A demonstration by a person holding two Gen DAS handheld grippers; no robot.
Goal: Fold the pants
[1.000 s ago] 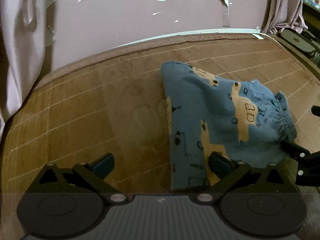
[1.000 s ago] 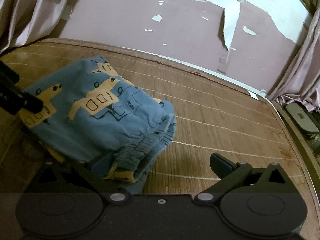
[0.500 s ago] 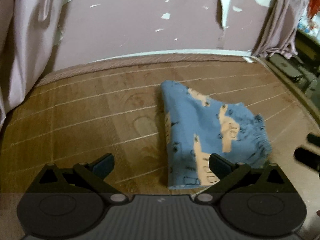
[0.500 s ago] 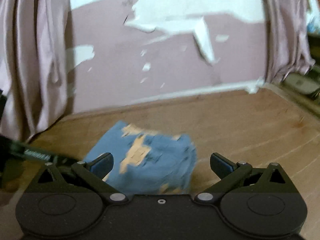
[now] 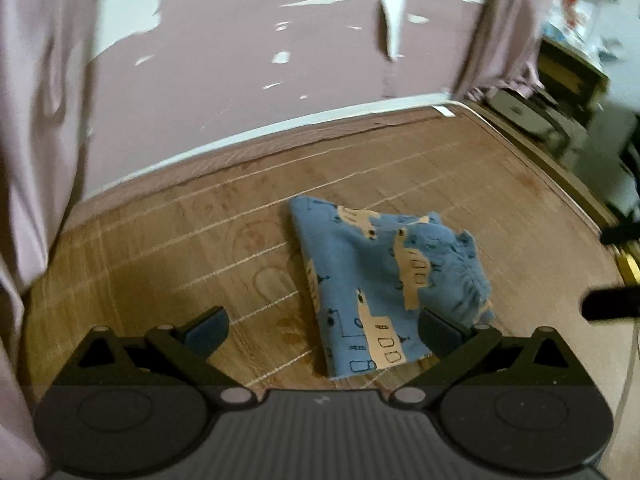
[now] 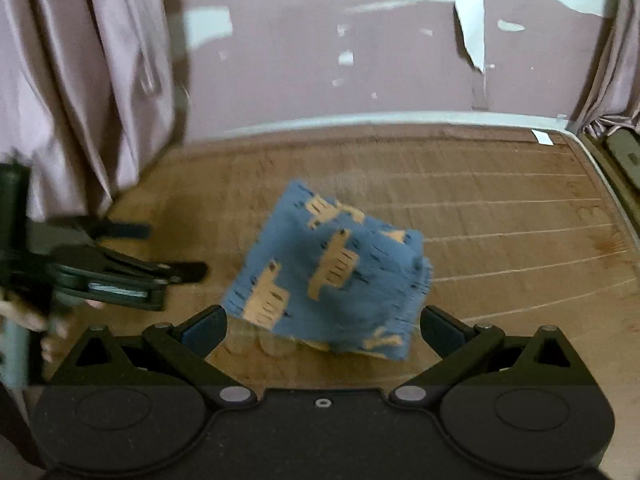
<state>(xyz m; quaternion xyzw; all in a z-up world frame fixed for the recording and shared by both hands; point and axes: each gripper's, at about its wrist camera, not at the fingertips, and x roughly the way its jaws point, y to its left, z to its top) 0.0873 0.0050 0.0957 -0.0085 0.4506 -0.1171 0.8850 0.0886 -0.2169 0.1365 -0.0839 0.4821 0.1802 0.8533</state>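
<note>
One pair of blue pants (image 5: 384, 280) lay folded into a compact bundle on the woven mat (image 5: 180, 248), near its middle. Two claws were in view: the left claw (image 5: 320, 328) and the right claw (image 6: 322, 326) both stood wide open, holding nothing, drawn back clear of the cloth.

- Legible text, labels, brands, numbers: we find none.
- Pants (image 5: 384, 284): we record printed animal and building figures only, no lettering.

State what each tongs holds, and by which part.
Nothing. Left tongs and right tongs are both open, clear of the folded pants on the mat.
</note>
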